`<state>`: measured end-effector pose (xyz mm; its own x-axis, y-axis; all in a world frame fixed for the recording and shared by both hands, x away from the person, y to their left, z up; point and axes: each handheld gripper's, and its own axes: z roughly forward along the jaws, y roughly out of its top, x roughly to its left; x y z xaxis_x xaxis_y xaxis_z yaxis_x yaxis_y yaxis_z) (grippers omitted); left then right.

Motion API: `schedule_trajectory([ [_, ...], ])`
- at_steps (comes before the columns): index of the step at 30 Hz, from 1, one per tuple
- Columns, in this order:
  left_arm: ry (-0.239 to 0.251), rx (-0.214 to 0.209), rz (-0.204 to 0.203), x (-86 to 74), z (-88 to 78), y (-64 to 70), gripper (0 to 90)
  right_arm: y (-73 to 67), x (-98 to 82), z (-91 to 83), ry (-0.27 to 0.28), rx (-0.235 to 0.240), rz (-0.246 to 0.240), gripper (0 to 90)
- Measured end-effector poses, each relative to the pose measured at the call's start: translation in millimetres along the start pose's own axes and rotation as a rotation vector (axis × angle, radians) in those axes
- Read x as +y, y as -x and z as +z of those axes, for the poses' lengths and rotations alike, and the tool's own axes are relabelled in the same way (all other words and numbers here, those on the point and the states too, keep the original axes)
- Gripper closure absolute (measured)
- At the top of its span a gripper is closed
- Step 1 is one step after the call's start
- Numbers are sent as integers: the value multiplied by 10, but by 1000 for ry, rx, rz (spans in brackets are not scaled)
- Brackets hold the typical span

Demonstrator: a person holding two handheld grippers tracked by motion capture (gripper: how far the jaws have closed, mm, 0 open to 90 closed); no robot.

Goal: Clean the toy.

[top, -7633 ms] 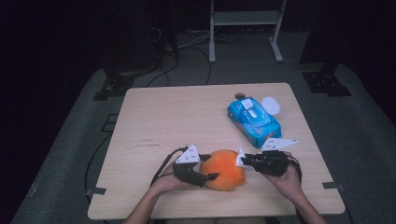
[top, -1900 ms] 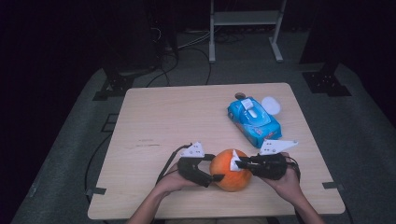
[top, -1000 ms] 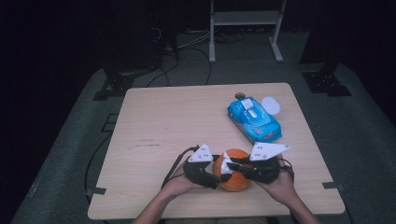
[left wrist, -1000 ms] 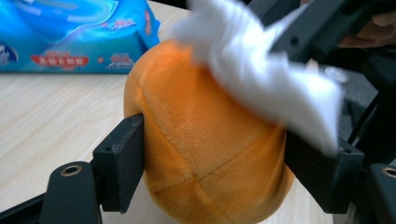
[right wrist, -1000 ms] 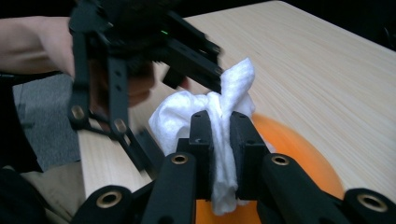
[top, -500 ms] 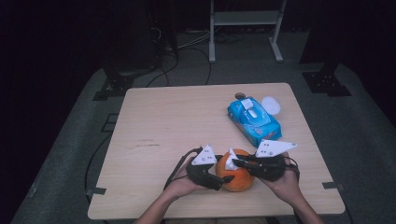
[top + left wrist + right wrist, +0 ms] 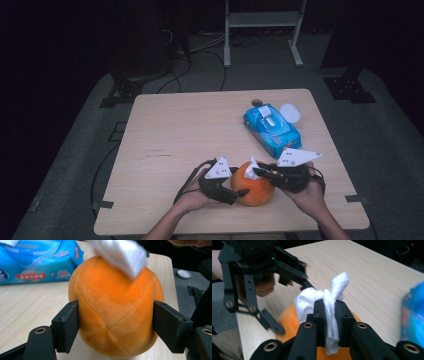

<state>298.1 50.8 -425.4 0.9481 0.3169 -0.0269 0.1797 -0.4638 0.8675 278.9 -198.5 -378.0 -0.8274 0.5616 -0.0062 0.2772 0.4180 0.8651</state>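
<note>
The white wipe (image 7: pixel 120 255) is blurred and cut off by the top edge (left gripper view); the blue pack (image 7: pixel 413 315) is a blurred smear.

Plush orange ball (image 7: pixel 115 312) (fuzzy, stitched), glossy plastic wipes pack (image 7: pixel 272 129), wood-grain table (image 7: pixel 190 130).

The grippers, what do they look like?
Both the left gripper and the right gripper are black, with flat blocky jaws and brass-ringed pivot holes. Each carries a grey three-cornered plate on top and trails a black cable. The person's forearms are bare.
</note>
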Motion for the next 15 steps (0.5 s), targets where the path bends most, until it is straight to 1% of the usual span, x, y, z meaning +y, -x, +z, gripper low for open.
schedule_trajectory([
  [1, 4, -8, -19, -12, -5, -26, 257, 22, -25, -8, -1, -2, 12, 795],
  [3, 12, -32, -51, 0, -2, -47, 206, 52, -84, 11, 2, 7, 33, 796],
  [4, 15, -30, -51, 11, 2, -44, 189, 49, -86, 30, 6, 12, 38, 796],
  [5, 8, -23, -42, 17, 2, -35, 190, 38, -73, 49, 10, 15, 35, 796],
  [6, 7, -15, -31, 16, -4, -30, 220, 22, -54, 62, 15, 26, 33, 795],
  [8, 2, -12, -48, 0, -15, -53, 268, -20, -21, 87, 20, 71, 34, 795],
  [10, -1, -21, -55, -34, -30, -103, 283, -59, -9, 115, 14, 83, 13, 795],
  [13, 4, -39, -113, -119, -51, -211, 295, -51, -39, 124, -1, 91, 13, 795],
  [15, 8, -45, -150, -174, -63, -274, 295, -18, -86, 126, -14, 82, 7, 794],
])
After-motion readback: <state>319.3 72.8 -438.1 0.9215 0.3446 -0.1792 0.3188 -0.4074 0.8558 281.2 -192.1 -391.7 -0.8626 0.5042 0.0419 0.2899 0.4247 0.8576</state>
